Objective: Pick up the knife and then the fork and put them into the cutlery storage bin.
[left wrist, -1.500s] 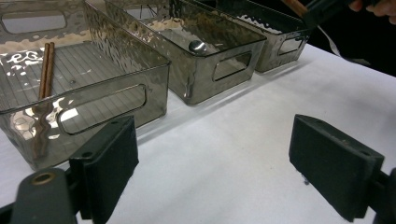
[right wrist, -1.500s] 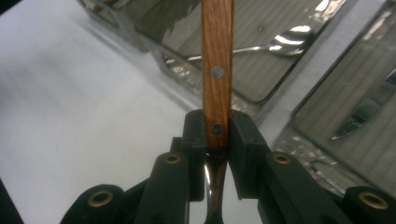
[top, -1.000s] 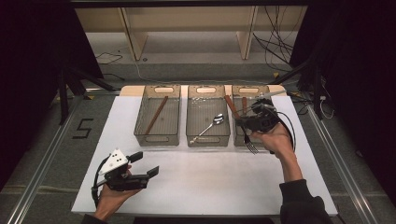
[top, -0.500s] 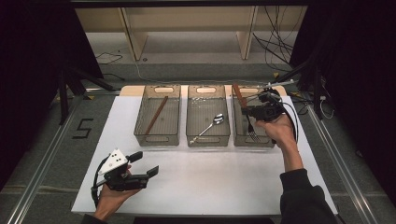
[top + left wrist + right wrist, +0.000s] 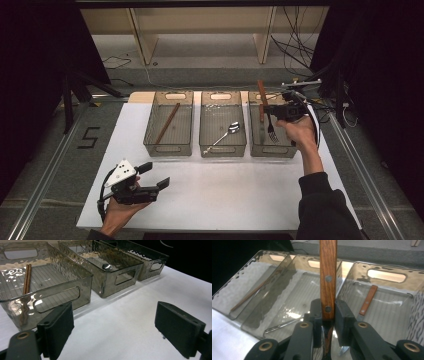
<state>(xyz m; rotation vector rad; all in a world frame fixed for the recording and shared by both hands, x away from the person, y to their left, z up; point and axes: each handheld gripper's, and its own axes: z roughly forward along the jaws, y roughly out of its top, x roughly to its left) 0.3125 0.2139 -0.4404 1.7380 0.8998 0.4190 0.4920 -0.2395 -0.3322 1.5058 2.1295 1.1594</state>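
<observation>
While left claw (image 5: pixel 159 181) idles spread, right claw (image 5: pixel 263 108) now higher, pinching fork (image 5: pixel 269 121).

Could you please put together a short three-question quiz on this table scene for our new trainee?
1. True or false: the left gripper is clamped on a utensil.
2. What is the right gripper holding: A spoon, B wooden-handled fork, C chopsticks?
3. Fill in: the spoon lies in the ____ bin of the three.

Key: 1 false, its jaws stand apart above the white table. 2 B. 3 middle.
</observation>
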